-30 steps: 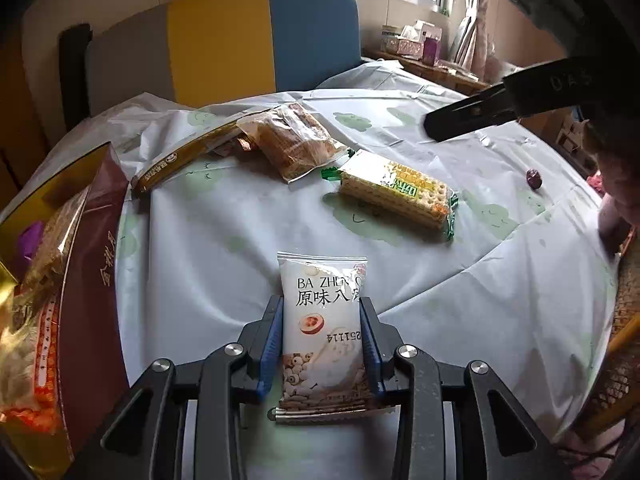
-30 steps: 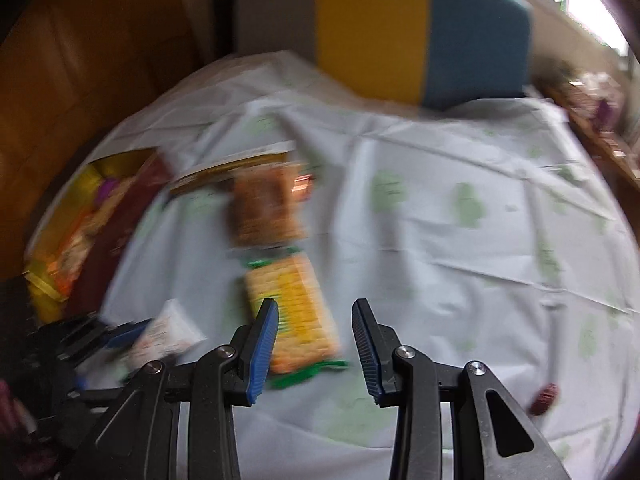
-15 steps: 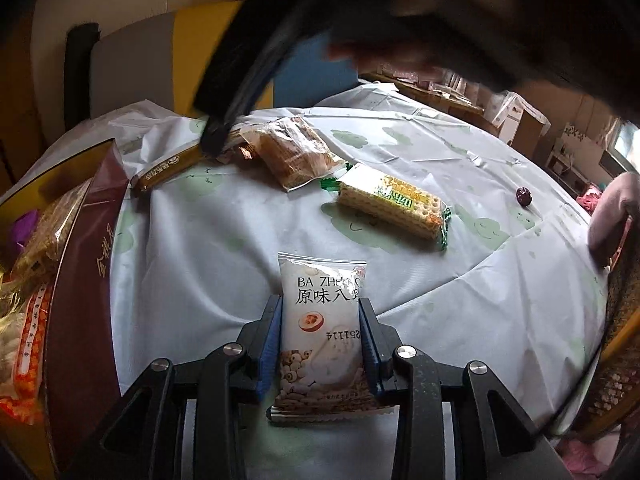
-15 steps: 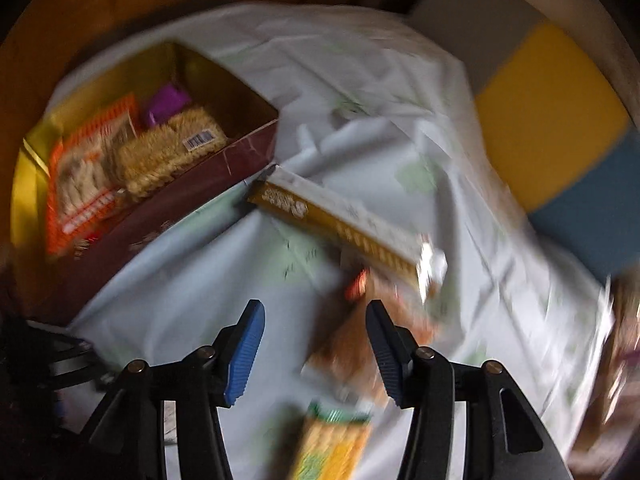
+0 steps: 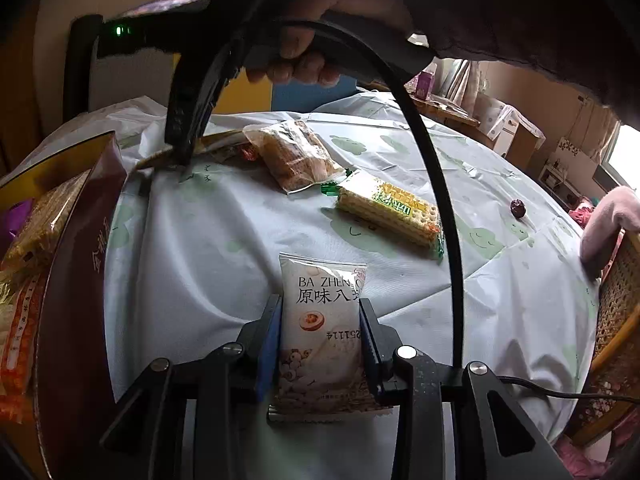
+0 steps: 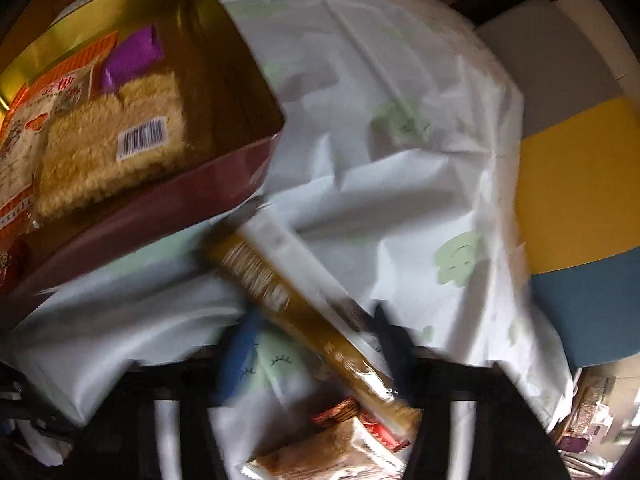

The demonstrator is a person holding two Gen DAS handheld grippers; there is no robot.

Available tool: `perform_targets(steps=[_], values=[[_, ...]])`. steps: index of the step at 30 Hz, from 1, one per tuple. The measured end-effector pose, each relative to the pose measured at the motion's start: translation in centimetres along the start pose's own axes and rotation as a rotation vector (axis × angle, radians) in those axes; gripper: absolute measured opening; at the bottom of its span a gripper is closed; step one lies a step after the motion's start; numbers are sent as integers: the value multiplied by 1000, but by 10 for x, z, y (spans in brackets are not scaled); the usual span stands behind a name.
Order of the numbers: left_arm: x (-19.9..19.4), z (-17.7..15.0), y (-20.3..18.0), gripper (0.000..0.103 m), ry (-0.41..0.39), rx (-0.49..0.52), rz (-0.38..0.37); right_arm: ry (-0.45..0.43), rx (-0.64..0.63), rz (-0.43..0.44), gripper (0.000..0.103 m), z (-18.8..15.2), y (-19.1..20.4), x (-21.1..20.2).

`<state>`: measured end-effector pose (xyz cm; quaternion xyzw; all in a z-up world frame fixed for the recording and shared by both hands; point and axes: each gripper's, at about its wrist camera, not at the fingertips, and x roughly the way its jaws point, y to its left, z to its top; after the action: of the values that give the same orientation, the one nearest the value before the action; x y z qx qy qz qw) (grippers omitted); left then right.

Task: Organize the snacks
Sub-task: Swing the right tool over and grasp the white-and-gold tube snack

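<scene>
White snack pouch (image 5: 322, 332) sat bottom centre of the left wrist view, clamped between the blue pads of the left gripper (image 5: 320, 344), its lower edge resting on the worktop (image 5: 208, 248) under a white cloth with pale green prints. Further up the frame, a yellow wafer pack (image 5: 388, 208) lay right of centre, and a clear bag of brown biscuits (image 5: 294, 154) just up-left of it, the two nearly touching. Long gold box (image 6: 296, 304) lay diagonally through the middle of the right wrist view, passing between the fingers of the right gripper (image 6: 316, 344); its jaws had just been closing with the box between them, but blur hid whether the pads pressed on it, cannot tell. In the left wrist view the right gripper (image 5: 180, 152) came down at upper left onto that box, a hand (image 5: 316, 40) on its handle at top centre. Maroon storage box (image 6: 224, 176) with gold lining at upper left of the right wrist view held a noodle block (image 6: 112, 140), an orange pack (image 6: 44, 92) and a purple packet (image 6: 132, 56). Small dark red fruit (image 5: 518, 208) sat alone at right of the left wrist view. Yellow, grey and blue chair (image 6: 576, 184) stood at the right edge, behind the worktop.
</scene>
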<state>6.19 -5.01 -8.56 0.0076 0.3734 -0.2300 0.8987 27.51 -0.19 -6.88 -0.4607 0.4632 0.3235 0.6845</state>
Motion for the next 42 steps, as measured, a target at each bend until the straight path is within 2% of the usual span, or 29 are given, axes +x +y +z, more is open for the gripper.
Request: perform_targets(steps=[2, 5, 10, 14, 18, 20, 25, 27, 32, 34, 36, 37, 38, 40, 42], values=[[0, 0, 0, 37, -2, 1, 1, -6, 18, -3, 19, 1, -1, -7], [0, -1, 0, 37, -5, 3, 3, -29, 13, -33, 15, 1, 0, -24], [0, 0, 0, 36, -8, 8, 7, -77, 79, -98, 12, -10, -10, -64], [1, -1, 0, 36, -7, 8, 7, -113, 198, -118, 10, -37, -21, -104], [1, 0, 0, 36, -6, 6, 4, -98, 349, -49, 9, -74, -26, -134], [0, 0, 1, 36, -4, 6, 2, -85, 422, -1, 8, -103, -21, -146], [1, 1, 0, 36, -1, 15, 11, -88, 516, 102, 6, -169, 0, -174], [1, 1, -1, 36, 0, 22, 16, -66, 538, 142, 6, -185, 7, -171], [1, 0, -4, 36, 3, 40, 31, -19, 567, 163, 6, -228, 24, -177], [1, 0, -5, 36, 4, 46, 37, 2, 616, 138, 6, -244, 22, -171], [1, 0, -6, 36, 5, 51, 42, 4, 642, 128, 12, -252, 18, -159], [1, 0, -7, 36, 5, 53, 44, 6, 650, 123, 29, -253, 16, -152], [1, 0, -7, 36, 7, 57, 47, 9, 670, 113, 38, -254, 12, -144], [1, 0, -8, 36, 8, 59, 48, 20, 695, 63, 40, -253, 4, -128], [1, 0, -7, 36, 8, 57, 45, 47, 698, -29, 42, -252, -4, -109]])
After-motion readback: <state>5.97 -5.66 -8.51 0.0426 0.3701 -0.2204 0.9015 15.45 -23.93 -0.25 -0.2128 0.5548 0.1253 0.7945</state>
